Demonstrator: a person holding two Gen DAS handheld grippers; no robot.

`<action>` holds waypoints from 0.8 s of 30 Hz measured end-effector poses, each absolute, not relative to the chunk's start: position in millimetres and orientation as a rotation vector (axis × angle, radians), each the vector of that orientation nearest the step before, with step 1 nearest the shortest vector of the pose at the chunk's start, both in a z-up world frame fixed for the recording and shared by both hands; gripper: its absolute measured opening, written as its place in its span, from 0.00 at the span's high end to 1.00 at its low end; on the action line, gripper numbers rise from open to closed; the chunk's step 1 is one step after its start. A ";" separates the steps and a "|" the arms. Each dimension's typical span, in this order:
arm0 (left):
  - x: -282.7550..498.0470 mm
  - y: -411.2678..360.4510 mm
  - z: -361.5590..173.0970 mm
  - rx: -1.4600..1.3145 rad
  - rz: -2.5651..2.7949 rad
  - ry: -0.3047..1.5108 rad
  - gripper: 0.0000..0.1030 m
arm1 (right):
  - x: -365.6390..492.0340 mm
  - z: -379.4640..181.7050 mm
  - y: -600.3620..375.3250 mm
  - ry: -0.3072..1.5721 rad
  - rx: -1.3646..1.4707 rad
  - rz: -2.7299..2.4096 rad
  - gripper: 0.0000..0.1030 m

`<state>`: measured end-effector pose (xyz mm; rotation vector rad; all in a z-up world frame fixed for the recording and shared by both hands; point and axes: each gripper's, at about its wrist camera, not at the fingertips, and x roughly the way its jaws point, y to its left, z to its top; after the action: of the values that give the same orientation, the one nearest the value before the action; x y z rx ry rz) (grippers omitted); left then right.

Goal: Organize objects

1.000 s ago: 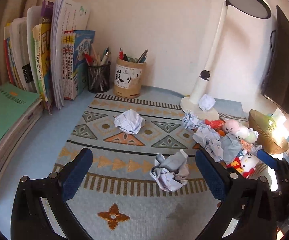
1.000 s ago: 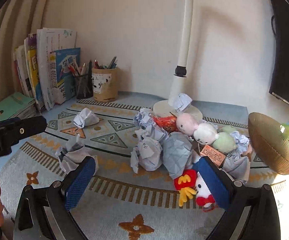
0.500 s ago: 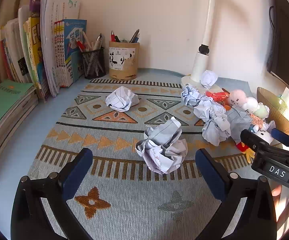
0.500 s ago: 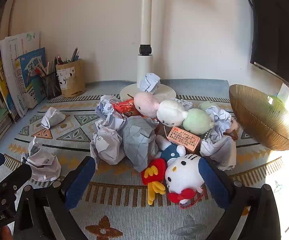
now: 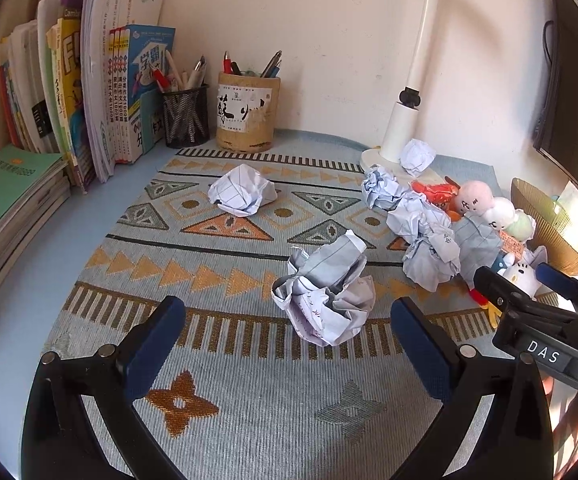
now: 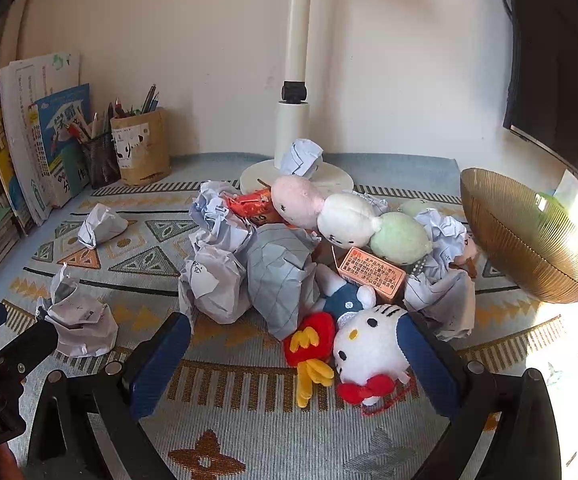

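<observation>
Crumpled paper ball (image 5: 325,296) tapering toward the wall, left gripper (image 5: 289,328) spread, right gripper (image 6: 293,356) spread around cat plush (image 6: 369,348)

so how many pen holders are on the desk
2, side by side at the back by the wall: a black mesh cup next to the books, and a tan holder just right of it. None seems hidden.

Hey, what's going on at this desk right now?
A person is tidying a cluttered desk mat with a hand-held gripper in each hand. The left hand-held gripper is open, lined up on a crumpled paper ball lying alone on the mat. The right hand-held gripper is open around a white cat plush at the edge of a pile of paper and toys. Neither has closed yet.
</observation>
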<state>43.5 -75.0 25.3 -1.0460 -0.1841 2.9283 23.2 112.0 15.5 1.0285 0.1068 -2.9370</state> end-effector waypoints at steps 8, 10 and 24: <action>44.2 -77.0 25.0 -1.042 2.922 -0.201 0.01 | 23.1 13.8 108.9 0.142 1.039 -2.934 0.00; 44.1 -77.4 25.1 -1.042 2.921 -0.203 0.01 | 23.0 13.9 108.6 0.146 1.038 -2.935 0.00; 44.8 -75.1 24.4 -1.039 2.906 -0.206 0.01 | 23.3 13.4 107.1 0.153 1.042 -2.933 0.00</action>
<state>44.8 -75.1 24.4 -1.0391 -0.2061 2.9061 23.3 107.1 13.4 1.0418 0.1530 -2.9332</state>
